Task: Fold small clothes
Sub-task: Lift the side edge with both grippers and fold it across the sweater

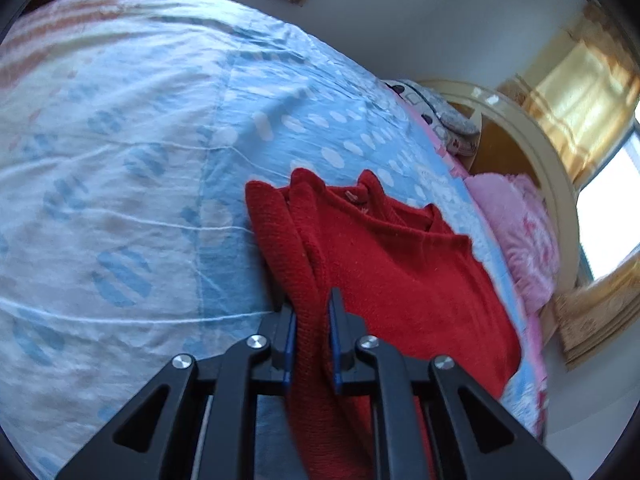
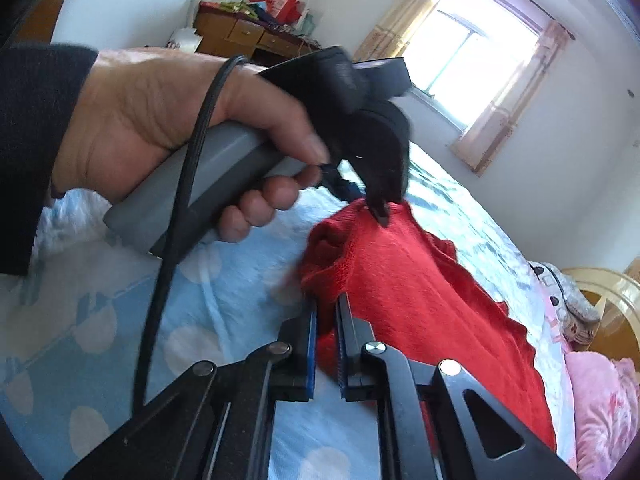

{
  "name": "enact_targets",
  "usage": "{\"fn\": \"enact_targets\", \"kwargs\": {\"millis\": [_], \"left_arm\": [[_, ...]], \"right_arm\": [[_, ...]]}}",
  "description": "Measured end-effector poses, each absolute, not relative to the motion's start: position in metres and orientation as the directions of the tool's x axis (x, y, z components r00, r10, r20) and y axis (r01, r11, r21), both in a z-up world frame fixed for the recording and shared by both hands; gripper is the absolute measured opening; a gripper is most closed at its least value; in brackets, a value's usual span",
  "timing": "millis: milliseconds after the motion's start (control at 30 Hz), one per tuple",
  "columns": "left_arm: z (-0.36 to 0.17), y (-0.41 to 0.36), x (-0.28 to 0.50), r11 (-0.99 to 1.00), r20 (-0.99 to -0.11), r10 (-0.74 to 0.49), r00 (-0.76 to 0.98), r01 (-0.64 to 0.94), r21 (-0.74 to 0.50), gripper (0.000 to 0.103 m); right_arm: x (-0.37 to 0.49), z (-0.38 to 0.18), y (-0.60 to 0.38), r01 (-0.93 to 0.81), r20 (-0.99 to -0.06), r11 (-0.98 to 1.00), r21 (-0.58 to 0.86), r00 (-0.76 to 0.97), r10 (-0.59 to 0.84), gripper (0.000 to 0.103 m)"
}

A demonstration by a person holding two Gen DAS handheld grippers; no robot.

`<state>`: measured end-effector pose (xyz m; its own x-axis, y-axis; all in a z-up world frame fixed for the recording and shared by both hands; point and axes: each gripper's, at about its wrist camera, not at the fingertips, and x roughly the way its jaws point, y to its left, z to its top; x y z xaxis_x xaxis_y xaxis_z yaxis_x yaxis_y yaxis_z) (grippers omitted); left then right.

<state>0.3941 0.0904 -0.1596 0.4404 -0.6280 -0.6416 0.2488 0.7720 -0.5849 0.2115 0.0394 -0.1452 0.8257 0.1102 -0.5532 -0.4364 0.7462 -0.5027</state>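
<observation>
Red knit sweater (image 1: 404, 264) spread out on the bed (image 1: 120, 200), over a blue sheet with white dots. Left tool (image 1: 312, 320) clamped down on a bunched fold of the sweater's edge, blue pads nearly together with the red knit pinched between them. Right tool (image 2: 326, 336) also closed down narrow on the sweater, gripping a corner of it, with red fabric squeezed between the fingers and spilling out below. From the right wrist view, left hand (image 2: 160, 120) wrapped around the gray handle, black cable looping down past it, and the left tool's black tip (image 2: 380, 208) biting the sweater at its far edge, lifted a bit off the sheet there. Sweater's neckline end pointing away from the left tool, with a small label showing inside the collar. Pink fluffy pillow (image 2: 604, 412) just beyond the sweater near the bed's head end, a gray patterned pillow (image 2: 576, 304) next to that, against a curved yellowish headboard (image 1: 532, 152). Well past the sweater, a wooden dresser (image 2: 248, 38) piled with stuff against the wall, and a bright window (image 2: 472, 64) with light curtains.
</observation>
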Motion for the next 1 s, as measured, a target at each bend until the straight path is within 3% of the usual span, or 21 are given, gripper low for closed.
{"fn": "enact_targets", "kwargs": {"millis": [633, 1000], "left_arm": [[-0.097, 0.05, 0.389, 0.722, -0.545, -0.675, 0.497, 0.294, -0.626, 0.013], [-0.075, -0.009, 0.39, 0.701, -0.523, -0.703, 0.483, 0.346, -0.623, 0.012]], "right_arm": [[0.208, -0.104, -0.027, -0.329, -0.478, 0.858, -0.395, 0.871, 0.114, 0.006], [0.211, -0.088, -0.099, -0.271, -0.495, 0.941, -0.202, 0.858, 0.141, 0.005]]}}
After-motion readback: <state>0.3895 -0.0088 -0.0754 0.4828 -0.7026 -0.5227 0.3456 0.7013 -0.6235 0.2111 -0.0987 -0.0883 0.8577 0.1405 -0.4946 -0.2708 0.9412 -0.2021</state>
